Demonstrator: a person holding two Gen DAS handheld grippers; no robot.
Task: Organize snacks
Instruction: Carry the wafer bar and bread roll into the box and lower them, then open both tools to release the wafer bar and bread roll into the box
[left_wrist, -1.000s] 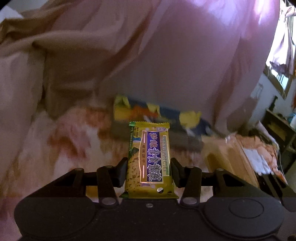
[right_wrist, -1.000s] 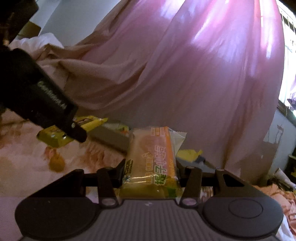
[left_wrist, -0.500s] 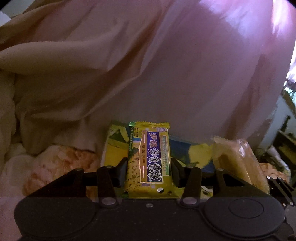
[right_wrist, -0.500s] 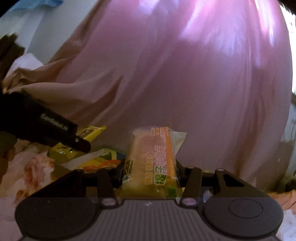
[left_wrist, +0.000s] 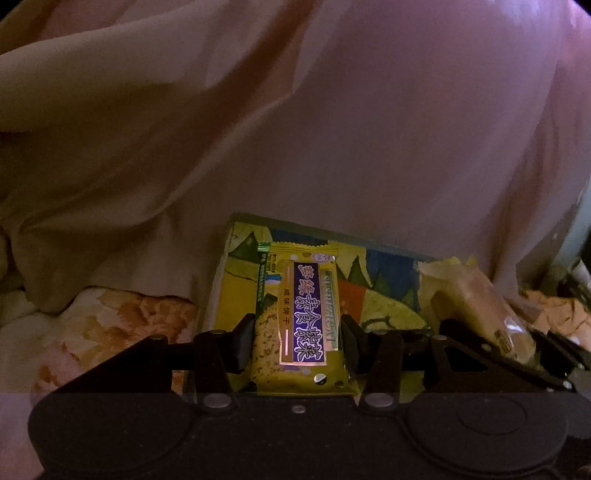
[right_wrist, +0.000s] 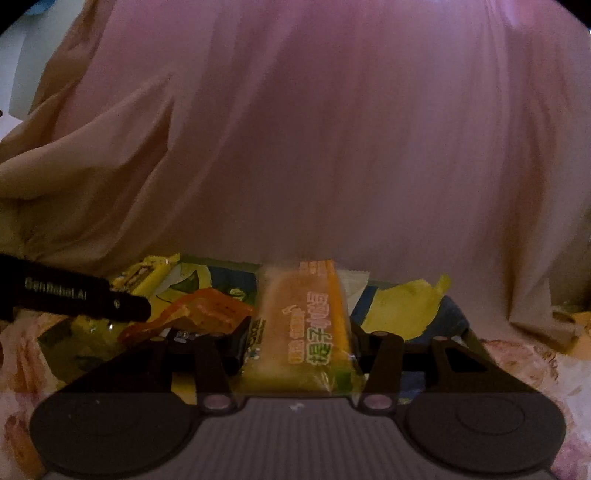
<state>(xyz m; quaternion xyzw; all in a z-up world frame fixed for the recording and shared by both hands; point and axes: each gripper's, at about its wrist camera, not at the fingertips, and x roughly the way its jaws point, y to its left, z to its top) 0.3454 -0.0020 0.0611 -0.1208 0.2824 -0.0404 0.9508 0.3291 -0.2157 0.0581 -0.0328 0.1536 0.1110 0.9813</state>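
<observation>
My left gripper (left_wrist: 293, 341) is shut on a yellow cracker packet with a purple label (left_wrist: 301, 317), held upright between the pads. It hangs over a colourful open box (left_wrist: 384, 284) printed in yellow, blue and orange. In the right wrist view my right gripper (right_wrist: 297, 347) is shut on an orange cake bar in clear wrap (right_wrist: 304, 328), above the same box (right_wrist: 406, 314). The left gripper's black body (right_wrist: 74, 299) reaches in from the left there with its yellow packet (right_wrist: 142, 277). The right gripper and its bar (left_wrist: 476, 310) show at the right of the left wrist view.
A large pink cloth (left_wrist: 369, 129) hangs right behind the box and fills the upper half of both views. The box rests on a floral bedcover (left_wrist: 110, 325). An orange wrapper (right_wrist: 207, 314) and yellow wrappers (right_wrist: 406, 310) lie in the box.
Both grippers have moved toward the pink cloth and the colourful box, each keeping its packet. The box now lies directly under both, and the two grippers sit closer together.
</observation>
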